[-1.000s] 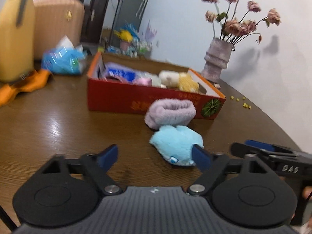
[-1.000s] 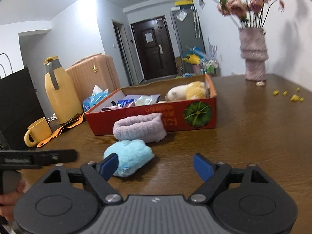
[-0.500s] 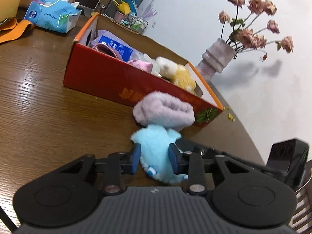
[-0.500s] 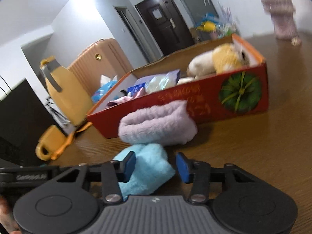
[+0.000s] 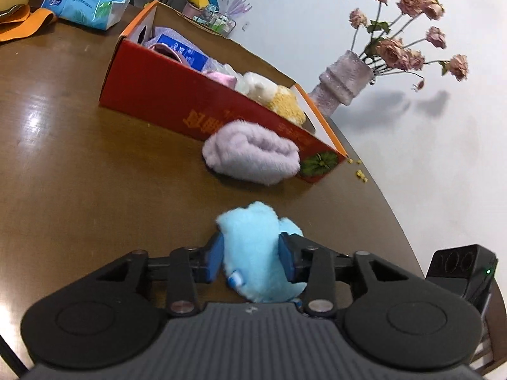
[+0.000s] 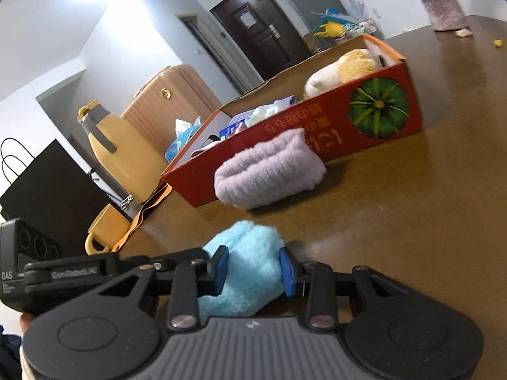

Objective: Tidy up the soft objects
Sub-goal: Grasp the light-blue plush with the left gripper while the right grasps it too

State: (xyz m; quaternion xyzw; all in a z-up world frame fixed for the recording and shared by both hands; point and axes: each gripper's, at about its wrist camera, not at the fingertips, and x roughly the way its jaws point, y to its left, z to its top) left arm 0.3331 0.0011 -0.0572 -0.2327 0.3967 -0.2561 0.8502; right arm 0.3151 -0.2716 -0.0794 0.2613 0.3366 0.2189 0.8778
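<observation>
Two grippers, left (image 5: 252, 258) and right (image 6: 253, 267), pinch the blue plush (image 5: 258, 253); next, lift it into the box (image 5: 177, 101).

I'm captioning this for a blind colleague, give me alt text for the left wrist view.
The left gripper is clamped on a light blue plush toy above a brown wooden table. Beyond it, a rolled lilac towel lies against a red cardboard box holding soft items.

A vase of dried pink roses (image 5: 345, 82) is standing near the worktop's (image 5: 79, 164) far edge. A tissue pack (image 5: 85, 3), yellow jug (image 6: 123, 155) and yellow mug (image 6: 106, 232) are sitting along the opposite edge.
</observation>
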